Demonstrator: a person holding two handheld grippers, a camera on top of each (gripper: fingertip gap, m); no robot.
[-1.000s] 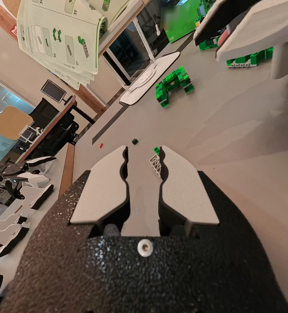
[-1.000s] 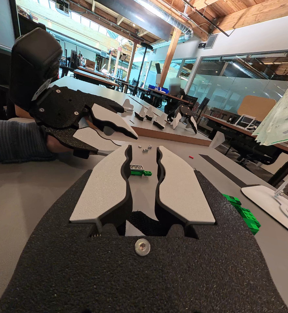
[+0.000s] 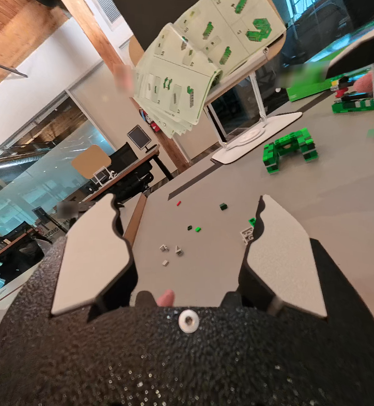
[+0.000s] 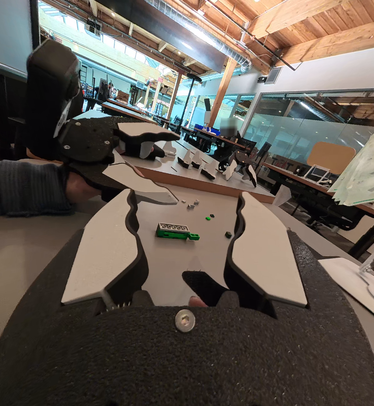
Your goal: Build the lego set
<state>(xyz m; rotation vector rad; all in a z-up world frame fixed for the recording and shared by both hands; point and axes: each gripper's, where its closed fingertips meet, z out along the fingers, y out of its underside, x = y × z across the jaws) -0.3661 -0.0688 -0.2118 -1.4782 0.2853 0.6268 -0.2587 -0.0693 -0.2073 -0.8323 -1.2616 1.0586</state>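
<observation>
Grey was the colour of the big table [image 4: 203,274], and everything sat on it. Both tools were empty. The left gripper [image 3: 187,198] had its two fingers wide apart, and so did the right gripper [image 4: 186,193]. An instruction booklet [image 3: 181,72] hung open on a white stand [image 3: 258,136] at the back. Some of the lego set looked done: a bent green build [image 3: 289,148] stood near the stand, and more green builds [image 3: 355,106] waited far off. Right in front of the right gripper lay a small green and grey piece [image 4: 175,230], flat on the table and touching nothing else. Lots of work looked left, because tiny loose bits were scattered about: grey bits [image 3: 170,251], two green bits [image 3: 193,228], a dark green bit [image 3: 223,206] and one red bit [image 3: 178,203].
</observation>
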